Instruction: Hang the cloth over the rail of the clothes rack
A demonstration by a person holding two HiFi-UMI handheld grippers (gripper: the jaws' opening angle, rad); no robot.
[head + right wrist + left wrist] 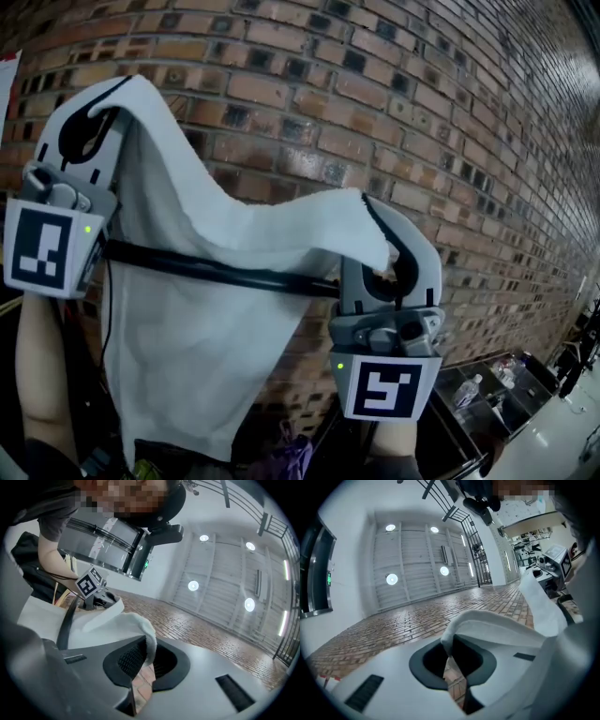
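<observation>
A white cloth [216, 319] hangs in front of the black rail [234, 272], stretched between both grippers in the head view. My left gripper [103, 122] is shut on the cloth's upper left corner, high above the rail. My right gripper [389, 258] is shut on the other corner, just above the rail's right part. In the left gripper view the cloth's edge [487, 623] folds out of the shut jaws of the left gripper [449, 651]. In the right gripper view the cloth [136, 625] is pinched in the right gripper [149, 656], and the rail [68, 620] crosses the cloth at the left.
A red brick wall [403, 122] stands close behind the rail. Down at the right lie dark bins with a bottle [469, 389]. A person's forearm [42, 375] shows under the left gripper.
</observation>
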